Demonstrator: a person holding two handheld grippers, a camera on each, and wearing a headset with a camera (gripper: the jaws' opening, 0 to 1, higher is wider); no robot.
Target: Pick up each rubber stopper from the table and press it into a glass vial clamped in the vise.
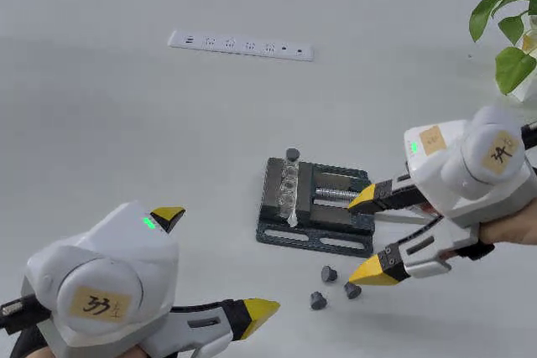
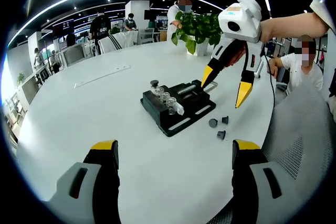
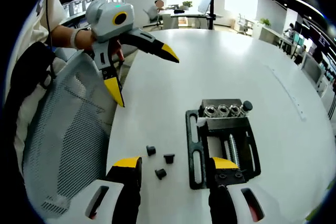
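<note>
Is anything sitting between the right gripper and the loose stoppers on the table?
Nothing visible. The right gripper hangs open close beside the three stoppers, with bare table around them. The vise sits off to one side, not between them.

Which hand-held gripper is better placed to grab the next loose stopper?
Right. The right hand-held gripper is open, one tip just beside the three loose stoppers near the vise; the left hand-held gripper, also open, sits farther off.
</note>
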